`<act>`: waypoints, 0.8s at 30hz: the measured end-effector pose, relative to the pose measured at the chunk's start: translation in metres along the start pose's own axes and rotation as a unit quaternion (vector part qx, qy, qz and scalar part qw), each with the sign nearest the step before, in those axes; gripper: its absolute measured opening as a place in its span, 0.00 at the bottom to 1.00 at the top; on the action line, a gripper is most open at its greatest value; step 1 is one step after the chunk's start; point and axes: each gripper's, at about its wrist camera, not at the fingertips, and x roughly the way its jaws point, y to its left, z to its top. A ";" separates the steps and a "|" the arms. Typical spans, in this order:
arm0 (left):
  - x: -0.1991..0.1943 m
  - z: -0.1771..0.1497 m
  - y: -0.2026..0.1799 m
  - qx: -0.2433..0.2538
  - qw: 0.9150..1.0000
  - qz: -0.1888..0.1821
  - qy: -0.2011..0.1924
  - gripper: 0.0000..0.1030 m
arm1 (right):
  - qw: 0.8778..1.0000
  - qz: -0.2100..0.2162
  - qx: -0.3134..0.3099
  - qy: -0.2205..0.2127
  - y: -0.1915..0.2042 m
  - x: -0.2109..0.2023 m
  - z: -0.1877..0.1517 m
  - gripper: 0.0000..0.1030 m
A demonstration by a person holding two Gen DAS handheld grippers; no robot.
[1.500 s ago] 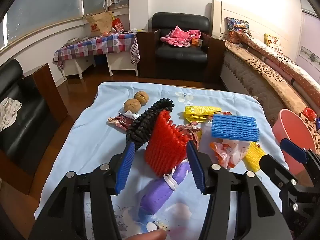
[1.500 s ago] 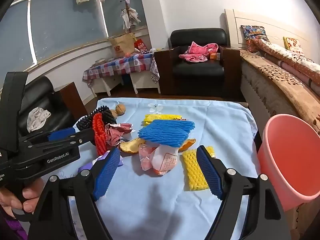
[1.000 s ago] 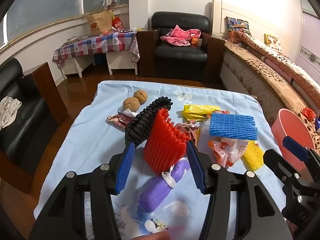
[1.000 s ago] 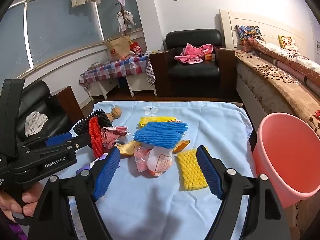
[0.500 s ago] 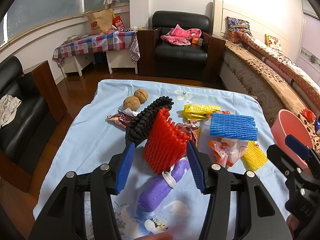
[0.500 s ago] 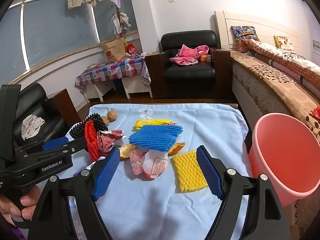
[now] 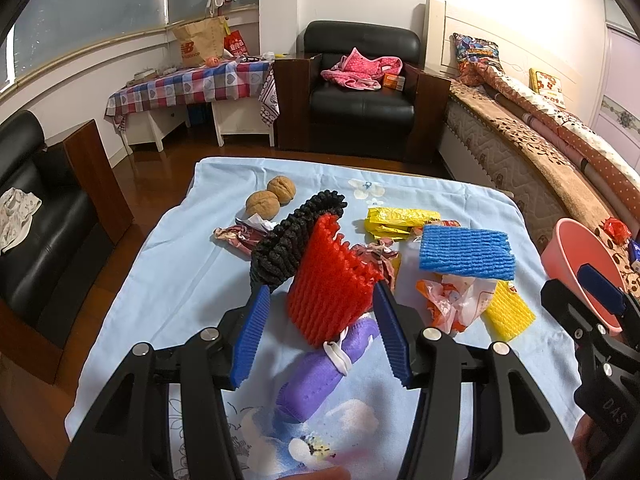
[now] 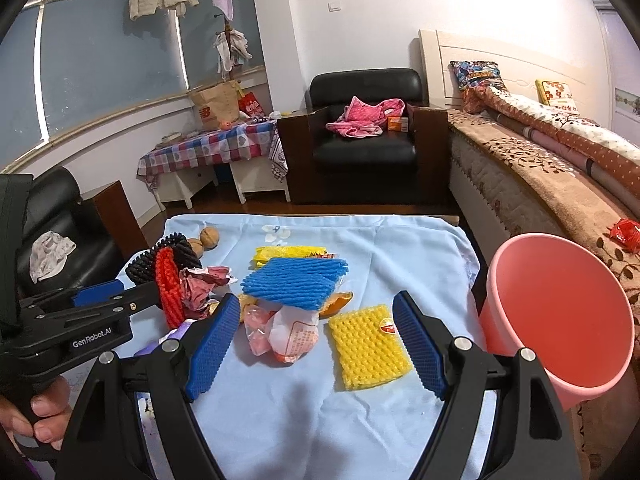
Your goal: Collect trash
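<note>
Trash lies piled on a light blue tablecloth (image 7: pixel 168 280). My left gripper (image 7: pixel 320 336) is open, its blue pads on either side of a red foam net (image 7: pixel 328 284) without touching it. A black foam net (image 7: pixel 288 240) leans behind the red one, and a purple foam sleeve (image 7: pixel 320 368) lies below it. My right gripper (image 8: pixel 316 344) is open above a crumpled plastic wrapper (image 8: pixel 288 332) and a yellow foam net (image 8: pixel 366 348). A blue foam net (image 8: pixel 296 282) rests on the pile. A pink bucket (image 8: pixel 560 312) stands off the table's right edge.
Two walnuts (image 7: pixel 272 198), a yellow snack bag (image 7: pixel 400 220) and a crumpled red wrapper (image 7: pixel 240 236) lie farther back. A black armchair (image 7: pixel 360 92) faces the table, a dark sofa (image 7: pixel 36 220) is left, a bed (image 7: pixel 540 160) runs along the right.
My right gripper has drawn back and risen slightly, so more of the pink bucket and the room shows. The left gripper has barely moved around the red foam net.
</note>
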 end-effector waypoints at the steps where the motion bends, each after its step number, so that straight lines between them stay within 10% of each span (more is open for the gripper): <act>1: 0.000 0.000 0.000 0.000 1.000 0.000 0.000 0.53 | 1.000 0.001 0.001 0.001 0.000 0.000 0.000 0.75; 24: -0.001 0.002 -0.001 -0.002 1.000 -0.001 0.002 0.53 | 1.000 -0.002 0.003 0.016 -0.002 -0.003 -0.006 0.73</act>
